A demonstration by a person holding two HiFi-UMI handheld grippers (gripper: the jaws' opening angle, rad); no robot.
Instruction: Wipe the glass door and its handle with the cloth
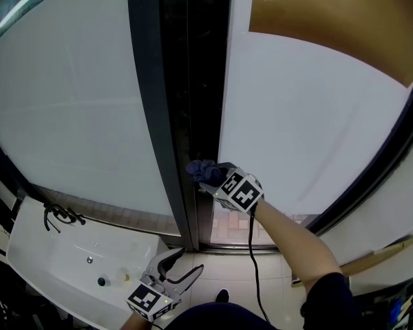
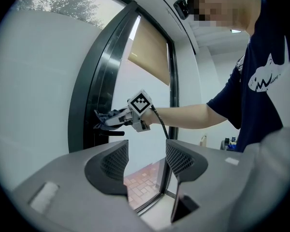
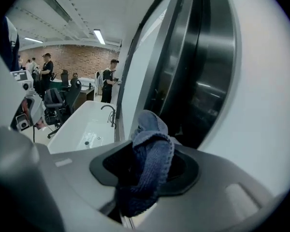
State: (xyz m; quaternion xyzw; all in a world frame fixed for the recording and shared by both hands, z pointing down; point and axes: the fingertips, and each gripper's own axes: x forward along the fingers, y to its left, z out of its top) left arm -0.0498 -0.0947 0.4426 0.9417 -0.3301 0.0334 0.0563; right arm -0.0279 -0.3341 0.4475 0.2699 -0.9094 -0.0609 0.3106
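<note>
While the blue cloth (image 3: 152, 158) is being clamped, the scene is being laid out thus:
Right gripper (image 1: 217, 182): its jaws are being pressed shut on the cloth, which is bunching out past the tips.
Cloth position: it is being held at the dark edge of the glass door (image 1: 310, 129), at 10 o'clock from the gripper's marker cube in the head view; contact cannot be judged.
Handle (image 2: 112, 133): a black bar is being shown just below the right gripper, at 6 o'clock from it.
Left gripper (image 1: 184, 261): its jaws are being held wide apart with nothing between them, at 6 o'clock in the head view.
White sink (image 1: 48, 253): it is being seen at 8 o'clock.
</note>
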